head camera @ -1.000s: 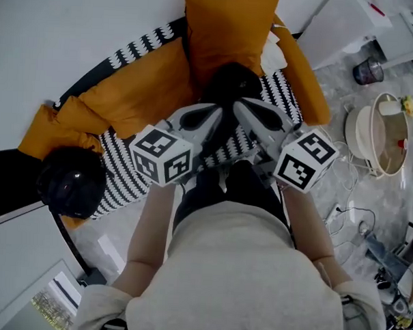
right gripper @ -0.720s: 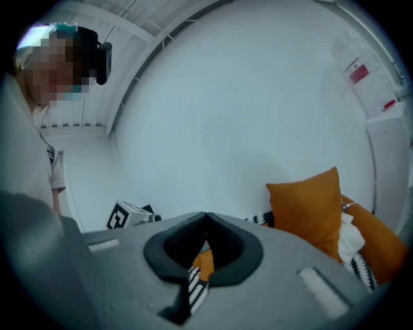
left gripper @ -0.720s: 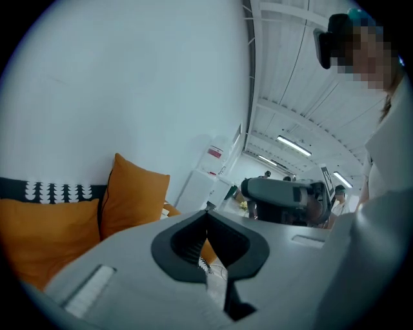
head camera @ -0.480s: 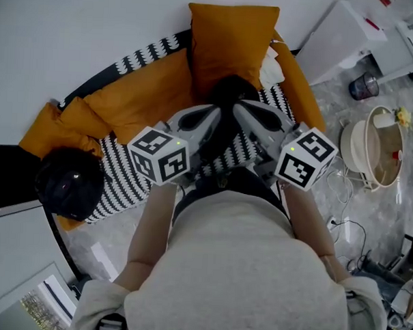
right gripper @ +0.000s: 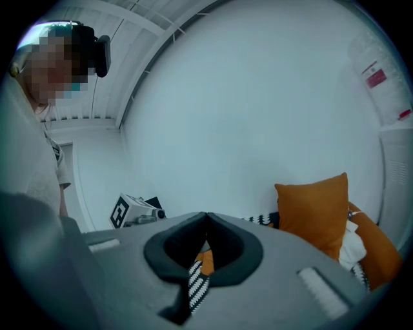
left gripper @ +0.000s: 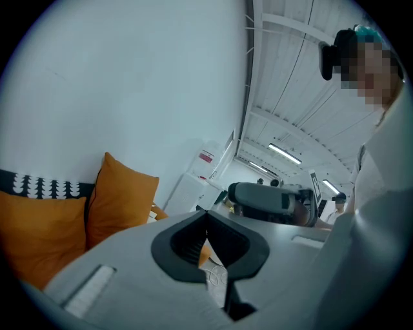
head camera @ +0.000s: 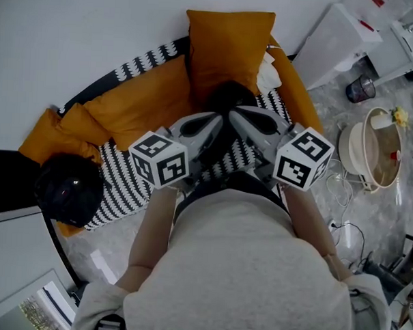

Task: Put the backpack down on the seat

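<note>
A black rounded bag (head camera: pixel 228 95), seemingly the backpack, lies on the sofa's black-and-white patterned seat (head camera: pixel 123 184) in front of an upright orange cushion (head camera: pixel 227 45); the gripper tips hide its near side. My left gripper (head camera: pixel 217 120) and right gripper (head camera: pixel 232 113) are held side by side above the seat, tips nearly touching just in front of the bag. In the left gripper view my left gripper (left gripper: pixel 206 213) has its jaws closed tip to tip on nothing. The right gripper (right gripper: pixel 206 216) looks the same in its own view, shut and empty.
A black shiny helmet-like object (head camera: pixel 70 187) sits at the sofa's left end. More orange cushions (head camera: pixel 144 100) line the back, with a white cloth (head camera: pixel 268 65) beside them. To the right stand a white cabinet (head camera: pixel 338 33), a round white appliance (head camera: pixel 375 144) and cables (head camera: pixel 341 201) on the floor.
Both grippers stay shut and side by side. Their tips have drawn slightly closer together in front of the black bag; otherwise only the view has shifted a little.
</note>
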Motion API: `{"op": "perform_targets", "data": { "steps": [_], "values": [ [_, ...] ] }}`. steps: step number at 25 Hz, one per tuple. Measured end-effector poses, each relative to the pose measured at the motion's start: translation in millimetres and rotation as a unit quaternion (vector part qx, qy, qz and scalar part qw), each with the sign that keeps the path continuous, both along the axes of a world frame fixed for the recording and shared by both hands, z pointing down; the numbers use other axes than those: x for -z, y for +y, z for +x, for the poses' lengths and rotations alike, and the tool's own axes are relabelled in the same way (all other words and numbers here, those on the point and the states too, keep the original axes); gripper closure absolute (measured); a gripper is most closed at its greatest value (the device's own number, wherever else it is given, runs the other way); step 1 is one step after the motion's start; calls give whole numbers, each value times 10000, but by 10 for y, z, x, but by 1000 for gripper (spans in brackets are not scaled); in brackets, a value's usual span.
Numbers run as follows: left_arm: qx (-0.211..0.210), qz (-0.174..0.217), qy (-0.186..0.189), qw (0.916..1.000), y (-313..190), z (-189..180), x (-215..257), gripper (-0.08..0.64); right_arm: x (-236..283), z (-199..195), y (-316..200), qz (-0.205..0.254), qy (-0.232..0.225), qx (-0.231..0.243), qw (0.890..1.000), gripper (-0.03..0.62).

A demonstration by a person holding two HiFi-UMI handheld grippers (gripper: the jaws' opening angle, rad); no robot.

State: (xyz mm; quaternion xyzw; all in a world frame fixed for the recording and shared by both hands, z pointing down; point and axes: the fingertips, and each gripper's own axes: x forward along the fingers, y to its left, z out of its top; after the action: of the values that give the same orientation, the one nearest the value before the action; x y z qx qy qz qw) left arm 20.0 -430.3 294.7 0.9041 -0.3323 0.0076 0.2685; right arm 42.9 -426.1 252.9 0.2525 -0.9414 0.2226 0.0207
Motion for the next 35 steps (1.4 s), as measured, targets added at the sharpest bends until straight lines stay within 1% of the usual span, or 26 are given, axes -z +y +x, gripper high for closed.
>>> {"op": "perform_targets", "data": {
  "steps": [3, 6, 14, 17, 21, 32, 35],
  "values": [
    [58, 112, 53, 9999, -14, 1, 63, 552, -46, -6, 33, 4, 102, 100, 9999, 589],
    [41, 142, 7, 9999, -25, 11, 72, 552, -86, -9, 36, 19, 201, 141, 9997, 589],
    [-41, 97, -183, 9998, -4, 39, 11, 552, -72, -35, -5, 77, 194, 152, 9997, 589],
    [-36, 132, -186, 9997, -27, 29, 30, 552, -84, -50, -8, 84, 202, 157, 9996, 589],
    [-79, 202, -322, 9992, -28, 60, 31, 552, -120, -64, 5, 90, 229, 227, 9994, 589],
    [-94, 191, -326, 9992, -90, 39, 17, 552, -130, -104, -35, 116, 270, 267, 9992, 589],
    [-89, 169, -396, 9990, -110, 26, -9, 552, -127, -107, -51, 121, 281, 267, 9992, 589]
  ]
}}
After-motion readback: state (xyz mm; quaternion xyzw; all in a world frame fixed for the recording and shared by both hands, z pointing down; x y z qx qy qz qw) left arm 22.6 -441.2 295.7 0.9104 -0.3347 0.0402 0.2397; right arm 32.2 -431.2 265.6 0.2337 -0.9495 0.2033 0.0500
